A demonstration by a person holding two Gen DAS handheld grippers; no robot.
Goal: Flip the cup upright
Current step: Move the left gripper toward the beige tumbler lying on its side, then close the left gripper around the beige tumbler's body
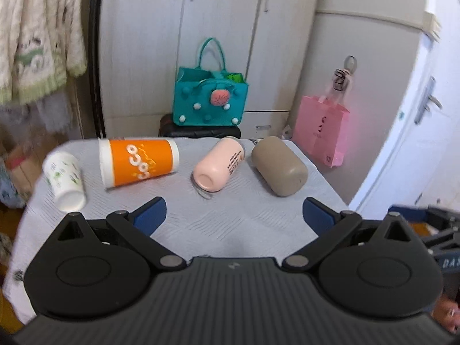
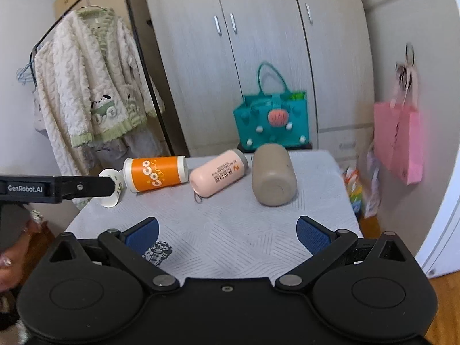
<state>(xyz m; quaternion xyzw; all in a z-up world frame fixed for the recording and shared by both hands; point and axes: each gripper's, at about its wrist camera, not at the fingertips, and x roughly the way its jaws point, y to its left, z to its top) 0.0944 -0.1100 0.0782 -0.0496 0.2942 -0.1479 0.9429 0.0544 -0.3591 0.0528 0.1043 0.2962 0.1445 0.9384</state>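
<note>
Several cups lie on their sides on the grey-clothed table [image 1: 230, 218]: a small white paper cup [image 1: 64, 181] at the left, an orange "CoCo" cup [image 1: 138, 162], a pink cup [image 1: 217, 164] and a taupe cup [image 1: 279, 166]. The same cups show in the right wrist view: white [image 2: 113, 187], orange [image 2: 155, 174], pink [image 2: 217, 172], taupe [image 2: 273, 176]. My left gripper [image 1: 234, 215] is open and empty above the table's near side. My right gripper [image 2: 227, 234] is open and empty, also short of the cups.
A teal bag [image 1: 210, 97] stands on a dark stool behind the table. A pink bag [image 1: 323, 129] hangs at the right by a white door. A clothes rack with a cream cardigan [image 2: 92, 92] stands at the left. Grey wardrobes [image 2: 230, 57] fill the back.
</note>
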